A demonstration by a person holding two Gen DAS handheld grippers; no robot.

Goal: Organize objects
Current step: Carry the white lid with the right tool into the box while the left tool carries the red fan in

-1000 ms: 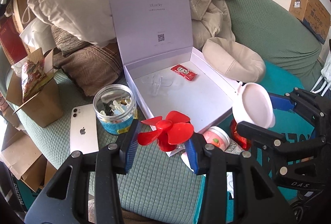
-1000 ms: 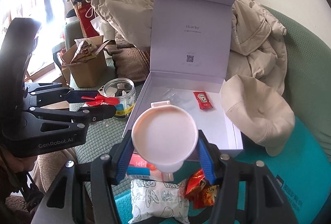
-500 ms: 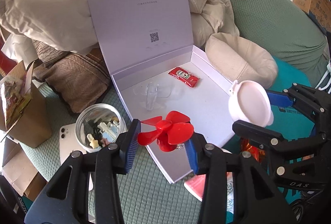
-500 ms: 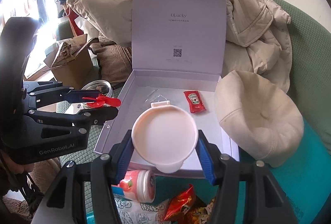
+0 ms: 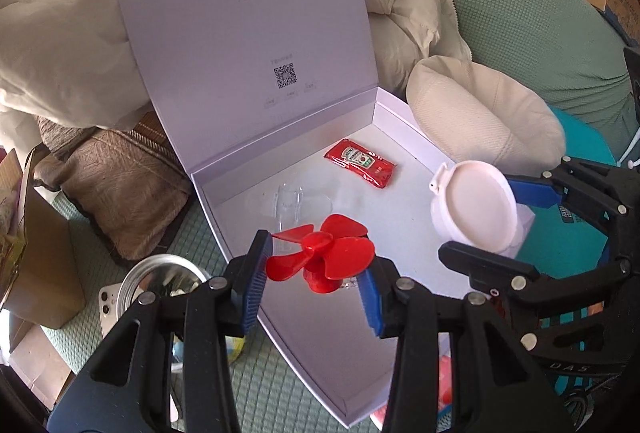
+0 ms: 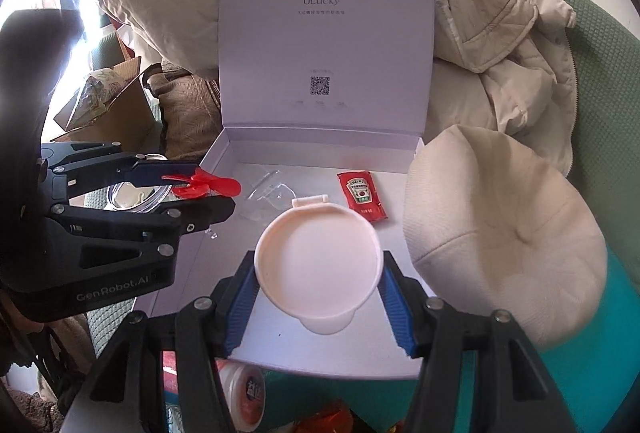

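Two sets of tongs have carried their loads from over the sofa cushion to above the open white box point(image 5: 224, 193), and both have sunk closer to its floor, so the drop-off looks near. The left tongs point(image 5: 316, 273) pinch a red fan propeller point(image 5: 324, 253) over the box's near-left part, close to a clear plastic piece point(image 5: 290, 203) lying inside. The right tongs point(image 6: 318, 297) clamp a white round lid point(image 6: 318, 265) by its rim, held over the near-right part, just short of the ketchup sachet point(image 6: 362, 195) on the box floor. Neither load touches the floor yet. A beige cap point(image 6: 504, 233) lies just right of the box.
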